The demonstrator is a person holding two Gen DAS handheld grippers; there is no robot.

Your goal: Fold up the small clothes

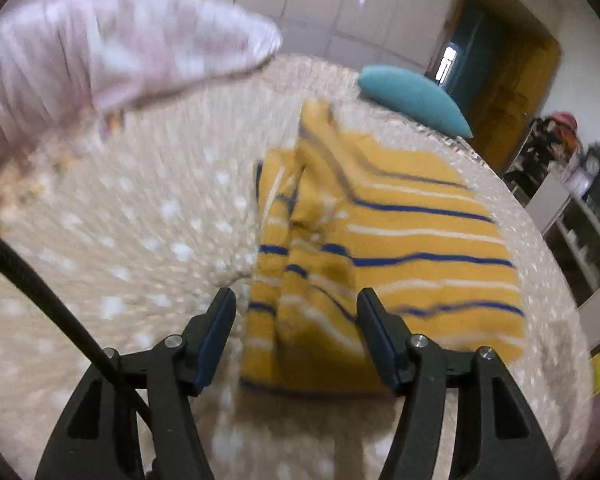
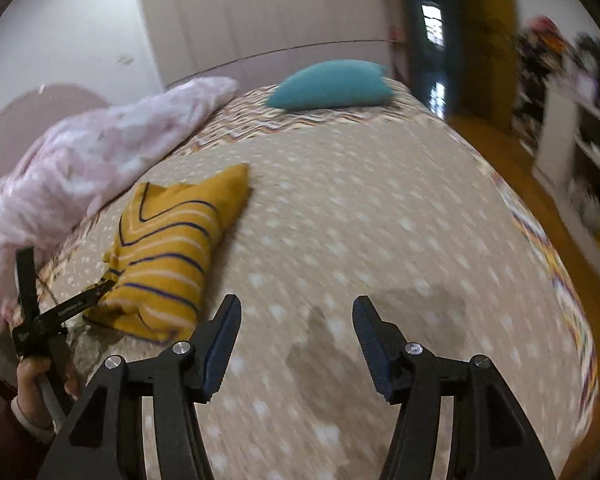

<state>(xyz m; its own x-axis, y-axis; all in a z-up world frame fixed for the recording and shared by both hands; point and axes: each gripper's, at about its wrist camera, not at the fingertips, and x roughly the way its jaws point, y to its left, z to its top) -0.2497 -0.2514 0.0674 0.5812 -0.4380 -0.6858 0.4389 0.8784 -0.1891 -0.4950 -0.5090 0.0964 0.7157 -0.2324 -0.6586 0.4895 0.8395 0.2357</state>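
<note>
A folded yellow garment with blue and white stripes [image 1: 400, 240] lies on the beige dotted bedspread [image 1: 140, 220]. My left gripper [image 1: 296, 300] is open just above the garment's near left corner, its pads apart on either side of the folded edge and not pressing on it. In the right wrist view the same garment [image 2: 168, 252] sits at the left, with the left gripper [image 2: 66, 276] spread at its near corner. My right gripper [image 2: 296, 308] is open over bare bedspread [image 2: 380, 220], well to the right of the garment, with nothing between its fingers.
A teal pillow [image 2: 332, 84] lies at the far end of the bed. A crumpled pink cloth [image 2: 100, 148] is heaped along the left side, behind the garment. A hand [image 2: 32, 376] holds the left gripper. White shelves [image 2: 572, 140] stand past the bed's right edge.
</note>
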